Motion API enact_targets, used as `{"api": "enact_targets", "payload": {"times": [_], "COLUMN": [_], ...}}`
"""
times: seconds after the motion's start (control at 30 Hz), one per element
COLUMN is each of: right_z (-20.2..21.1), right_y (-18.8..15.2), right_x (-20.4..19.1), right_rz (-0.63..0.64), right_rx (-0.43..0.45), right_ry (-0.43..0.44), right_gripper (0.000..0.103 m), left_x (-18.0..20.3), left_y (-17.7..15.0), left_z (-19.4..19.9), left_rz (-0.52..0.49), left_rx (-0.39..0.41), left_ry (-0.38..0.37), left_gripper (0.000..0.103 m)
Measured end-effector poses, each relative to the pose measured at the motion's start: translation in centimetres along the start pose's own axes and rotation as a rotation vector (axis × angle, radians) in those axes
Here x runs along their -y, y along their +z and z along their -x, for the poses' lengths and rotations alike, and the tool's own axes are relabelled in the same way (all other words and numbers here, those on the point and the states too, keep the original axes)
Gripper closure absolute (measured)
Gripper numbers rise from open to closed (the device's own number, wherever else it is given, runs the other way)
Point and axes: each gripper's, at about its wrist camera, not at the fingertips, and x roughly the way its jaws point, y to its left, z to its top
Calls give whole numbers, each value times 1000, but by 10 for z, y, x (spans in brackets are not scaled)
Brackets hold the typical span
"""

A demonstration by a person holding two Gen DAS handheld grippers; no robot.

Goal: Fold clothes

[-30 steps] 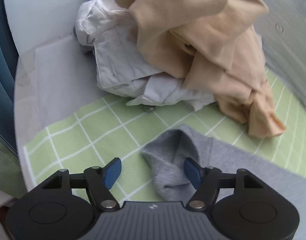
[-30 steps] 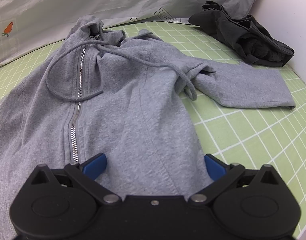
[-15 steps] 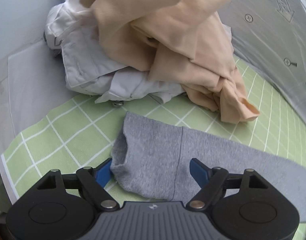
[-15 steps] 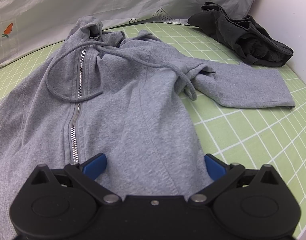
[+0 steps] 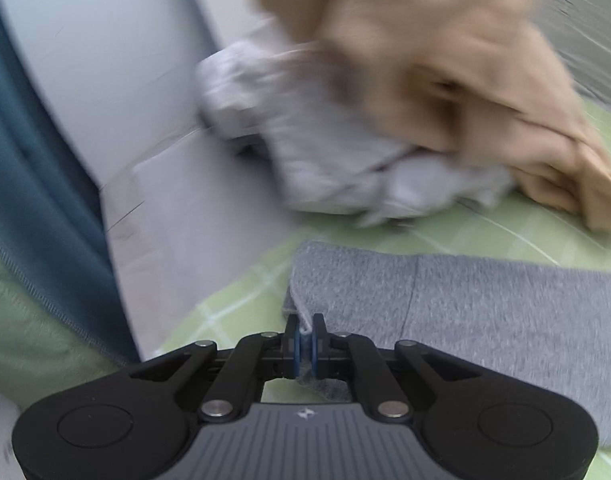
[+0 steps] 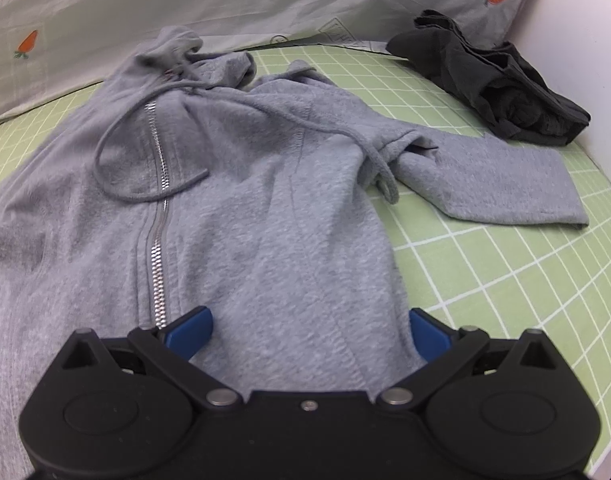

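The left gripper [image 5: 304,340] has just closed, pinching the fleecy cuff [image 5: 305,280] of the grey hoodie [image 6: 233,200], which lies flat on the green checked mat [image 6: 505,280]. The right gripper [image 6: 309,330] hovers spread over its hem. A beige and white heap [image 5: 385,120] sits crumpled beyond.

A green checked mat [image 6: 505,272] meets a carrot-print sheet [image 6: 265,0], white wall [image 6: 585,80] and blue curtain [image 5: 33,184].

Our left tongs [image 5: 304,346] are pinching shut, having just been closing on grey fabric. Our right tongs [image 6: 307,330] are gaping wide, angled downward.
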Motion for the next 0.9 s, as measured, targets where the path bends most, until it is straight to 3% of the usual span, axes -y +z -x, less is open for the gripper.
{"api": "enact_targets", "payload": {"times": [0.13, 0.2, 0.23, 0.3, 0.4, 0.5, 0.6, 0.77, 0.9], "right_z": [1, 2, 2, 3, 5, 9, 10, 6, 5], "right_y": [-1, -2, -3, -5, -6, -10, -12, -6, 1], "right_x": [2, 4, 5, 9, 13, 19, 31, 69, 107], "right_rz": [25, 44, 56, 79, 115, 149, 167, 155, 165], "right_rx": [0, -1, -1, -2, -8, -6, -1, -15, -11], "right_ry": [19, 34, 44, 63, 93, 123, 161, 219, 290], "right_gripper": [0, 0, 0, 0, 0, 0, 0, 0, 0], "left_x": [-32, -38, -41, -50, -79, -65, -26, 79, 164], "left_y": [7, 5, 4, 1, -1, -11, -31, -87, -133], "left_z": [-8, -6, -6, -4, 13, 47, 85, 149, 201], "left_rz": [157, 138, 105, 55, 148, 137, 108, 80, -40], "left_rx": [-41, -25, -14, 5, 3, 21, 14, -84, -140], "left_ry": [36, 86, 145, 241, 142, 33, -108, -382, -547], "left_gripper": [91, 96, 102, 102, 96, 92, 86, 80, 73]}}
